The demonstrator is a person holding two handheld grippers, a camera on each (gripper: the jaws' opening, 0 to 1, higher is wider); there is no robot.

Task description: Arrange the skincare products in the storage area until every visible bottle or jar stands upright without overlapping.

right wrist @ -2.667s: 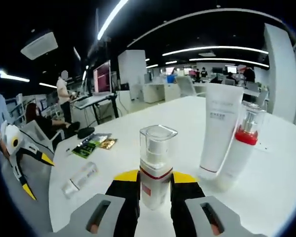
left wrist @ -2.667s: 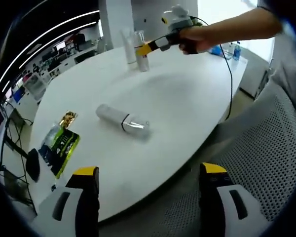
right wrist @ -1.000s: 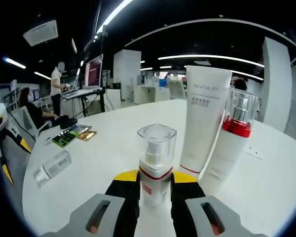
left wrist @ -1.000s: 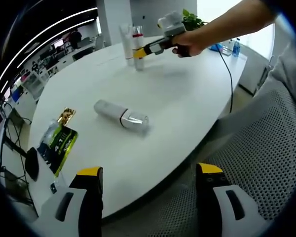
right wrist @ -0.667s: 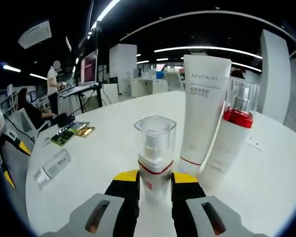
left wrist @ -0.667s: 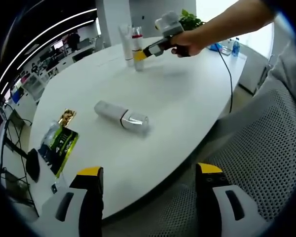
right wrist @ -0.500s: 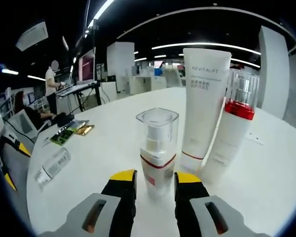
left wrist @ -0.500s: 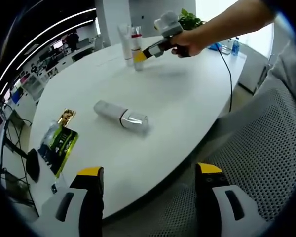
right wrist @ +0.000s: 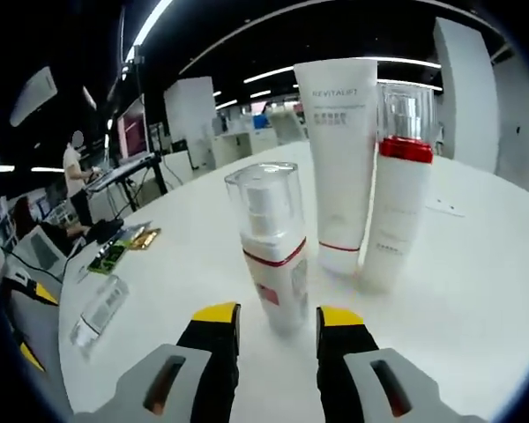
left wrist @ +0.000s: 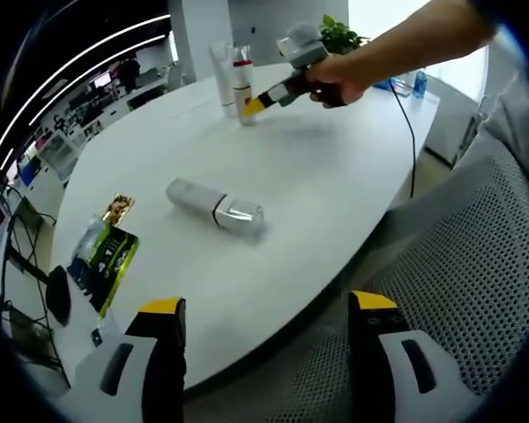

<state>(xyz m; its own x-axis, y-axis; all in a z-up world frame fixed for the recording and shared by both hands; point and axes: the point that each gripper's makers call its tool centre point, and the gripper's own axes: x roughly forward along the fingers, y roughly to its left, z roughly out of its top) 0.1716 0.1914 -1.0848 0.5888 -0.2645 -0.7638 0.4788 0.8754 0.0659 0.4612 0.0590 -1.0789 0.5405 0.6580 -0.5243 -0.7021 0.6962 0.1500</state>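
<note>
Right gripper view has the right gripper (right wrist: 277,322) with fingers parted, clear of the upright pump bottle (right wrist: 271,242), while the left gripper (left wrist: 263,308) hangs wide near the fallen bottle (left wrist: 215,208), likely light, slick, best pinched mid-body.

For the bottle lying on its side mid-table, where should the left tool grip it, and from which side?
Grip the lying bottle across its white body, probably just behind the dark band by the clear cap, coming down from above with the jaws straddling its long axis. It lies flat, apart from other items, so both round sides are free. The left tool is open, short of it.
</note>
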